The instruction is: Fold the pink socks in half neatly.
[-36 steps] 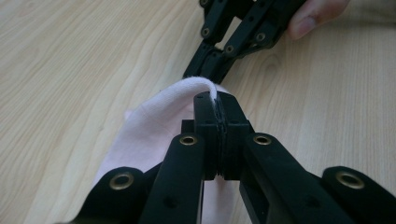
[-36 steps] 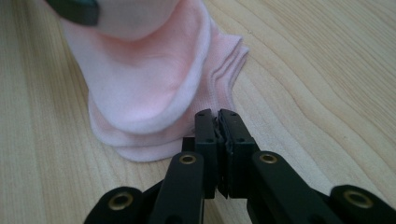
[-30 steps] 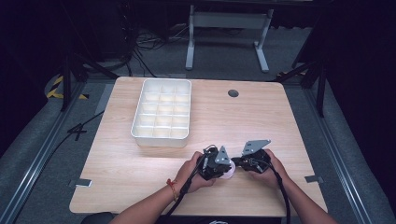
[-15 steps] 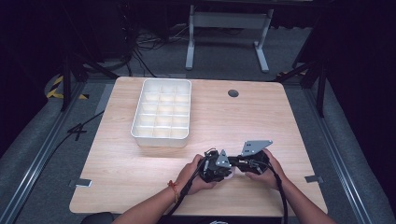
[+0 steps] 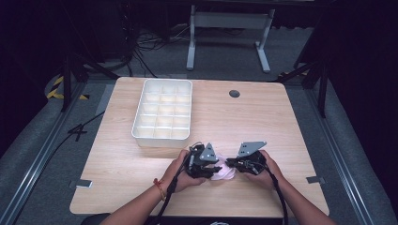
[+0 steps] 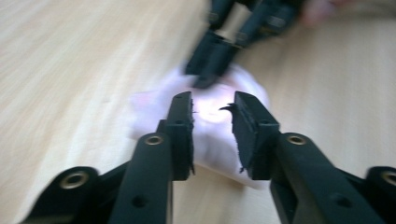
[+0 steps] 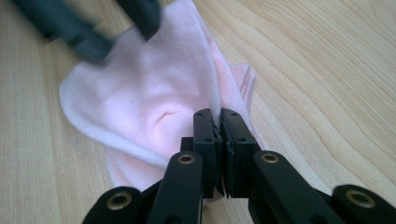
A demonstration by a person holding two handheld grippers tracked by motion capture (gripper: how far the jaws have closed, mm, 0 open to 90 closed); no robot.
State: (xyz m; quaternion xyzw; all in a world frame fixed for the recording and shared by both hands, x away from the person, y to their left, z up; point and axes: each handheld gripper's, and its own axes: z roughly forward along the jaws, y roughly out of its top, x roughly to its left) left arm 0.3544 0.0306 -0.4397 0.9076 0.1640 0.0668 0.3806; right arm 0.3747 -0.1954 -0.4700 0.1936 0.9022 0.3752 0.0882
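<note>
A: Where is the pink cloth (image 5: 222,173) sitting right now?

B: It is lying flat on the tabletop (image 5: 263,117) near the person's edge, in a folded bundle, directly between the two hands. The white compartment tray (image 5: 162,113) is standing well apart from it, up toward 11 o'clock.

A: What is the right hand-held gripper (image 7: 219,122) doing?

B: Its jaws are pressing together on a fold of the cloth; in the right gripper view the fabric is pinched between the pads and spreading away toward 11 o'clock. From above, that gripper (image 5: 237,165) is sitting at the cloth's 3 o'clock edge.

A: And the left hand-held gripper (image 6: 212,114)?

B: Its jaws have just been opening. In the left gripper view they are standing apart with the cloth lying between and just beyond the tips, the pads not pressing on it. From above it (image 5: 210,168) is sitting at the cloth's 9 o'clock side.

A: So which way is the cloth lying for the coming move?

B: Its longer side seems to be running from 9 to 3 o'clock, hand to hand. The right gripper is already anchoring one end. The left one is the free one, and the cloth is lying straight ahead of its tips at 12 o'clock in its own view. I judge it is looking for a fresh hold on a nearer edge, probably to go on folding.
</note>
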